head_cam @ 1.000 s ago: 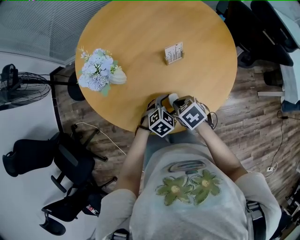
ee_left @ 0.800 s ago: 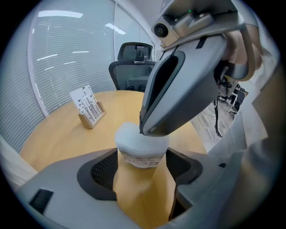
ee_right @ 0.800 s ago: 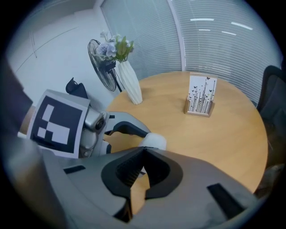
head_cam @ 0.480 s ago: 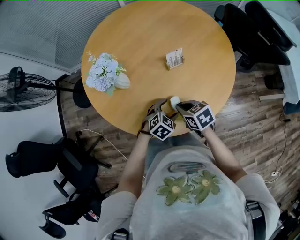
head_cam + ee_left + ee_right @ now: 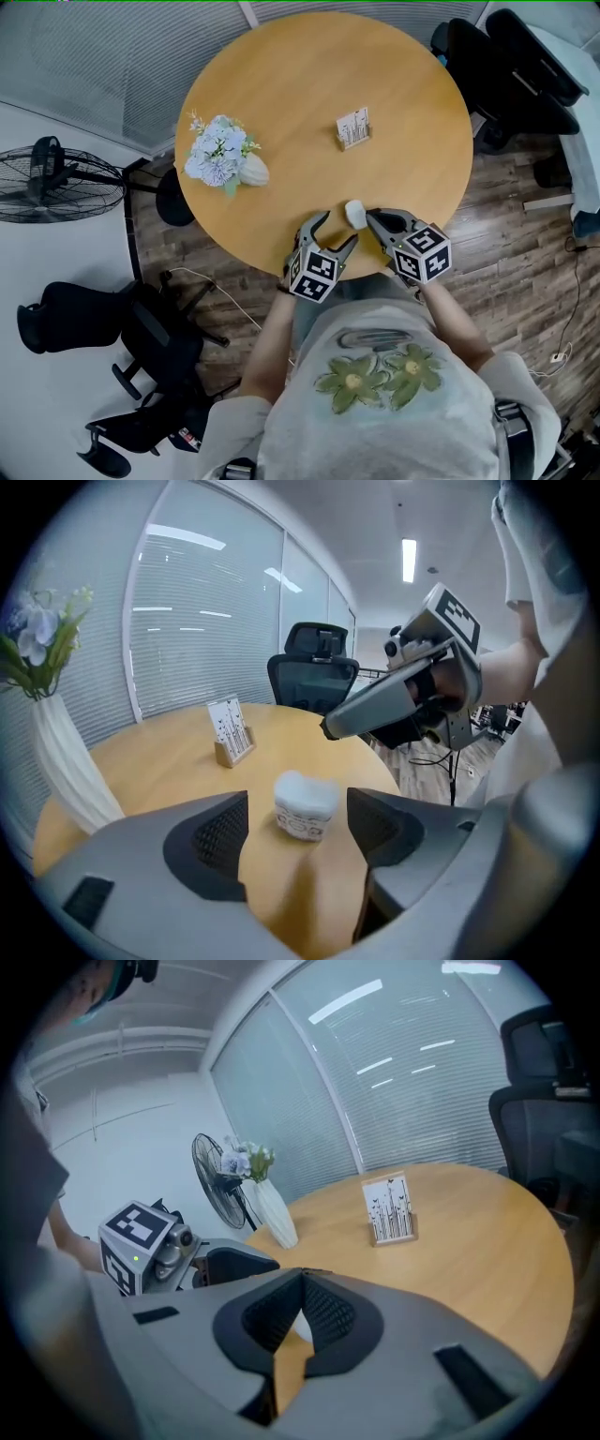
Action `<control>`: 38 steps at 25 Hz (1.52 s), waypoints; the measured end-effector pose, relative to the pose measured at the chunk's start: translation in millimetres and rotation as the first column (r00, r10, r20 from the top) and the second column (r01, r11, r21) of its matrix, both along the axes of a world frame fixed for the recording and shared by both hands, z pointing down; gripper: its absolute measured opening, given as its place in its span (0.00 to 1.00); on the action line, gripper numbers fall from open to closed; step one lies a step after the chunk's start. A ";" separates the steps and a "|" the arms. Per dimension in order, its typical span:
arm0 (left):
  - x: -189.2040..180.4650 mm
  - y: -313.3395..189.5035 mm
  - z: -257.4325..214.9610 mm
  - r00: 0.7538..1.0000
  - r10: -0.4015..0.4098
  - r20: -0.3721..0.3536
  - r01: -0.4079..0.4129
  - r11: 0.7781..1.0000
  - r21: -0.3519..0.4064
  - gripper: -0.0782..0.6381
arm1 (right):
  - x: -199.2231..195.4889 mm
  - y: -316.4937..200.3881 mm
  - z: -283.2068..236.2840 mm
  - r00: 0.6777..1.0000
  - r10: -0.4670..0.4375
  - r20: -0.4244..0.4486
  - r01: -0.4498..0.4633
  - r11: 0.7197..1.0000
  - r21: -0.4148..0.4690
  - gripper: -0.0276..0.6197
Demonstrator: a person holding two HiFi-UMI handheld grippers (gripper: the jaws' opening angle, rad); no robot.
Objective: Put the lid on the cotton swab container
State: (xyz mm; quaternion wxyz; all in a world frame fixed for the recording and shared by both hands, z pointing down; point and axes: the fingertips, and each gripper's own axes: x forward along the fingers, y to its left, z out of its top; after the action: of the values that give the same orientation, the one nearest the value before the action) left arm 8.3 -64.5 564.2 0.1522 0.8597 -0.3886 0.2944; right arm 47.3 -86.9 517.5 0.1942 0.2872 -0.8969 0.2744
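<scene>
**Head view.** Round wooden table [image 5: 281, 84] on a wood-plank floor [image 5: 511, 220]. A slatted blind wall [image 5: 94, 56] runs along the top. A standing fan [image 5: 56, 173] and a black office chair [image 5: 89, 319] are on the left, and more dark chairs [image 5: 511, 56] are at upper right.

On the table, a vase of pale flowers [image 5: 223, 152] stands at the left and a card holder [image 5: 353, 128] toward the far right, well apart. The cotton swab container [image 5: 355, 214], small and white, sits near the table's near edge. The left gripper [image 5: 336, 230] is just beside it with its jaws spread. The right gripper [image 5: 373, 217] has its tip close to the container's right side. I cannot tell whether they touch.

**Left gripper view.** The jaws stand wide apart with nothing pinched. The container [image 5: 306, 804] stands on the bare tabletop [image 5: 169, 761] just beyond the pads, in line with the gap and untouched. Its top is white, and I cannot tell whether that is a lid. The right gripper [image 5: 330, 729] hangs above and behind it. Also in view are the card holder [image 5: 231, 731], the white vase [image 5: 70, 761], an office chair [image 5: 312, 672], the blinds [image 5: 206, 639] and a ceiling light [image 5: 409, 560].

**Right gripper view.** The jaws are pressed together, pad against pad, holding nothing. The left gripper's marker cube [image 5: 141, 1232] is at the left. Beyond it are the fan [image 5: 214, 1180], the vase [image 5: 277, 1211], the card holder [image 5: 391, 1208] and a chair [image 5: 544, 1119].
</scene>
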 end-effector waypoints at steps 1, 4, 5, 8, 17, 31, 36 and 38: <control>-1.6 -0.7 -6.2 1.000 -0.019 -0.013 0.019 1.000 0.017 0.57 | 1.2 0.6 -3.6 1.000 0.005 0.007 -0.005 1.000 0.013 0.04; -7.4 -5.2 -24.8 0.996 -0.077 -0.045 0.080 0.994 0.070 0.40 | 3.2 2.9 -14.3 0.999 0.021 0.034 -0.022 0.999 0.045 0.04; -9.2 -7.3 -31.0 0.994 -0.094 -0.055 0.099 0.991 0.085 0.37 | 3.5 3.6 -17.6 0.999 0.025 0.042 -0.027 0.998 0.057 0.04; -15.4 -12.6 -48.1 0.987 -0.142 -0.077 0.152 0.980 0.127 0.27 | 3.4 7.0 -25.1 0.998 0.034 0.058 -0.039 0.995 0.088 0.04; -24.8 -12.3 -66.2 0.983 -0.170 -0.062 0.178 0.971 0.161 0.11 | -0.4 13.1 -35.6 0.998 0.012 0.055 -0.021 0.987 0.159 0.04; -30.2 -13.0 -66.8 0.981 -0.185 -0.060 0.192 0.968 0.163 0.11 | -6.3 9.7 -34.6 0.999 0.008 0.031 -0.013 0.985 0.170 0.04; -31.1 -14.0 -64.6 0.981 -0.185 -0.051 0.191 0.969 0.156 0.11 | -8.3 7.9 -33.8 1.000 0.004 0.024 -0.008 0.985 0.171 0.04; -30.9 -15.3 -64.4 0.982 -0.183 -0.051 0.189 0.970 0.156 0.11 | -8.9 6.6 -33.6 1.000 0.002 0.023 -0.006 0.986 0.169 0.04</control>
State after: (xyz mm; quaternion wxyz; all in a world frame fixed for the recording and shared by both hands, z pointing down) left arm -22.5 -79.7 499.8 0.1167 0.8342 -0.4869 0.2310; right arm 38.4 -80.3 483.9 0.1582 0.3014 -0.9186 0.2008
